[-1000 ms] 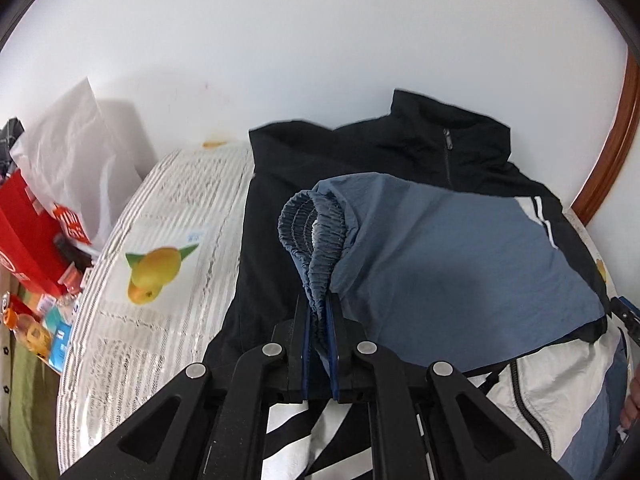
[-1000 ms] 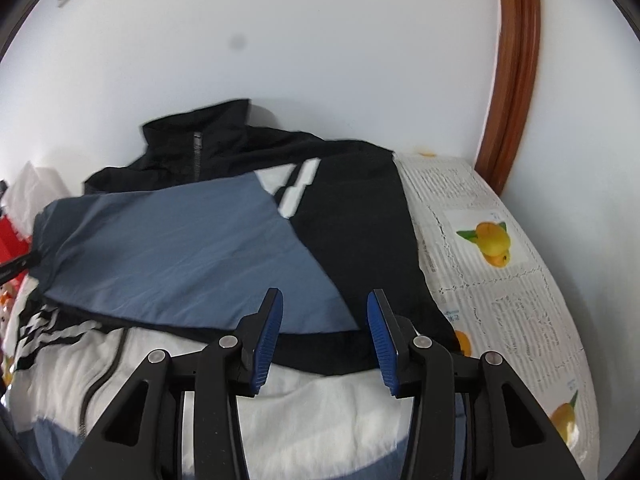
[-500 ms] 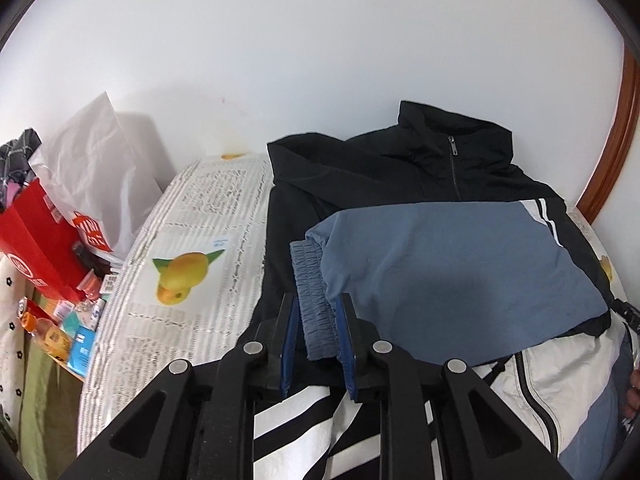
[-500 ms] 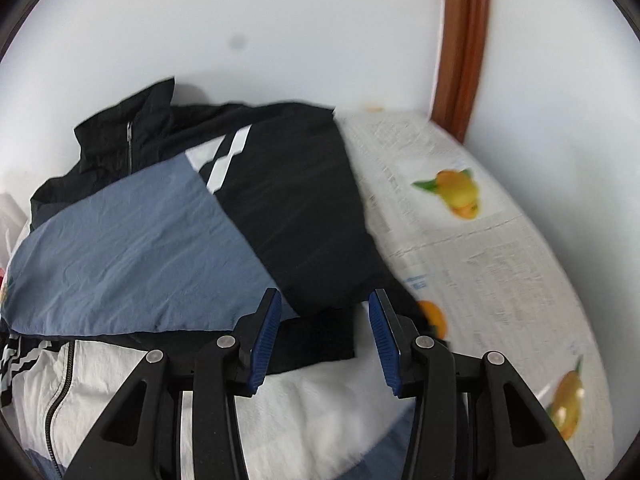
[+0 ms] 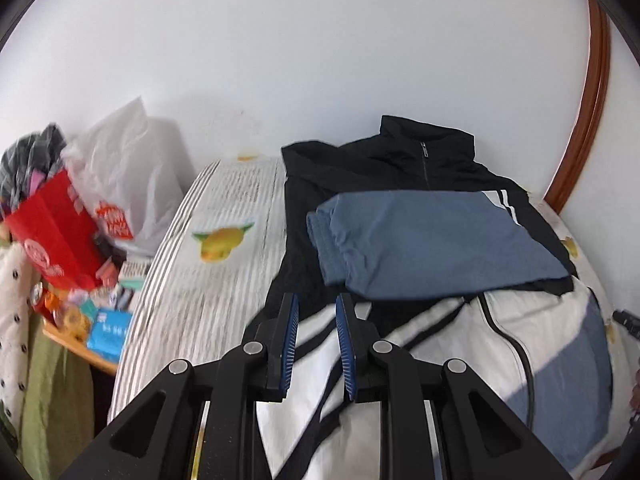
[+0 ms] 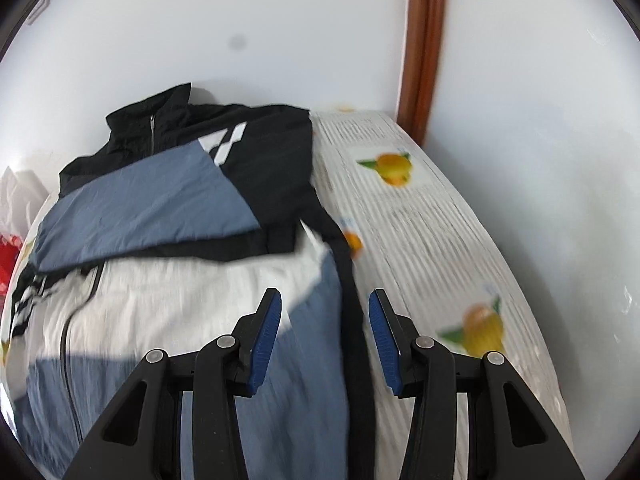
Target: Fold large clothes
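A black, blue and white zip jacket (image 5: 420, 168) lies flat on a table covered with fruit-print paper. Its blue sleeve (image 5: 432, 240) is folded across the chest, cuff toward the left. My left gripper (image 5: 317, 320) is open and empty, just short of the cuff, above the jacket's left edge. In the right wrist view the jacket (image 6: 168, 300) fills the left side. My right gripper (image 6: 325, 320) is open and empty over the jacket's right edge, where blue and black fabric meet.
A white plastic bag (image 5: 128, 184) and a red bag (image 5: 56, 236) stand left of the table, above a cluttered shelf. The fruit-print table cover (image 6: 432, 248) is bare right of the jacket. A white wall and a brown wooden door frame (image 6: 424, 52) stand behind.
My left gripper has let go of the blue sleeve cuff, opened and pulled back. The sleeve now lies flat across the jacket. My right gripper has moved right and back along the jacket's right edge.
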Tool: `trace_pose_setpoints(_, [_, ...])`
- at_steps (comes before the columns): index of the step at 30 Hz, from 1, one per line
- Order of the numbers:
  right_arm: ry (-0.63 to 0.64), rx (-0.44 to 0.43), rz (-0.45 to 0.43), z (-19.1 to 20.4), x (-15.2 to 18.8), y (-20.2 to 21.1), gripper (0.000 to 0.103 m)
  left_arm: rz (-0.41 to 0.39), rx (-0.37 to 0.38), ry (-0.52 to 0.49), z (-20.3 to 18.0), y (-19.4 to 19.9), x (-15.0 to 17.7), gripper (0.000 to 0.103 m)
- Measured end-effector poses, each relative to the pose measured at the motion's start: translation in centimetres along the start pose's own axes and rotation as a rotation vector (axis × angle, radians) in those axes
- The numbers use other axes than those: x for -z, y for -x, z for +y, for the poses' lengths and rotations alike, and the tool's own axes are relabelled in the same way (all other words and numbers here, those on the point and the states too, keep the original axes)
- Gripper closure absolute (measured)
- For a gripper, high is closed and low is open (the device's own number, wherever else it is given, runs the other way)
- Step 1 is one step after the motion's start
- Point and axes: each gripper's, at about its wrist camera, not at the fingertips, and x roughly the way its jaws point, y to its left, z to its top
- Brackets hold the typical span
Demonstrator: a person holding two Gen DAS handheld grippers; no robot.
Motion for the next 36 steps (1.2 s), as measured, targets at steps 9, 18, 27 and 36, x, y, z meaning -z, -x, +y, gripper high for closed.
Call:
trace_pose_setpoints(9, [-0.043, 0.008, 0.038, -2.6, 6.3, 2.0, 0.035, 0.035, -0.012, 0.035, 2.1, 3.1, 5.0, 0.051])
trace_pose_setpoints(18, [-0.087, -0.087, 0.078, -2.9, 10.6, 0.7, 0.033, 0.118, 0.015, 0.055, 3.5, 3.6, 10.5, 0.046])
trace_pose_setpoints(27, [-0.036, -0.085, 0.026, -1.1, 11.8, 0.1, 0.035, 0.219, 0.06, 0.089, 3.6, 1.2, 15.2, 0.046])
trace_pose_setpoints(36, [0.017, -0.018, -0.015, 1.3, 11.8, -0.2, 0.052, 0.175, -0.05, -0.034, 1.4, 1.3, 16.0, 0.051])
